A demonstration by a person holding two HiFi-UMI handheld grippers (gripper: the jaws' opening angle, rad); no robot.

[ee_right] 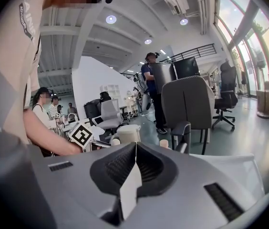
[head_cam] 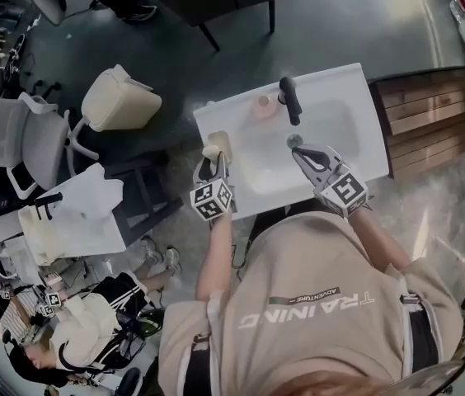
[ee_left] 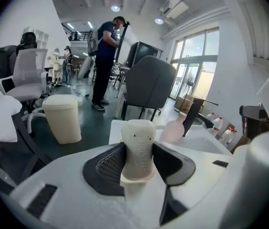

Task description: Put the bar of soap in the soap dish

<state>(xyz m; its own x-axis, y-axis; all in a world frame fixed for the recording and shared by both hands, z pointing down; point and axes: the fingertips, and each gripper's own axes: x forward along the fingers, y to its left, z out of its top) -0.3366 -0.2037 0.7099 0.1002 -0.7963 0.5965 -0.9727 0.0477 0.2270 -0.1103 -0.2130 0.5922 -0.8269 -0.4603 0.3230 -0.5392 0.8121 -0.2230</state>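
The cream bar of soap [head_cam: 217, 145] stands upright between the jaws of my left gripper [head_cam: 212, 163], over the left rim of the white sink [head_cam: 356, 97]. In the left gripper view the soap [ee_left: 138, 147] fills the gap of that gripper [ee_left: 138, 162]. The pink soap dish [head_cam: 263, 106] sits on the sink's back ledge, just left of the black faucet [head_cam: 290, 99], with nothing in it. From the left gripper the dish [ee_left: 175, 130] lies ahead and to the right. My right gripper [head_cam: 302, 152] hovers over the basin near the drain, shut with nothing in it [ee_right: 134, 168].
A cream waste bin [head_cam: 119, 99] and a white office chair [head_cam: 26, 139] stand left of the sink. A wooden bench [head_cam: 430, 122] lies to its right. People sit at the lower left [head_cam: 84, 328]. A dark chair [ee_left: 149, 87] stands beyond the sink.
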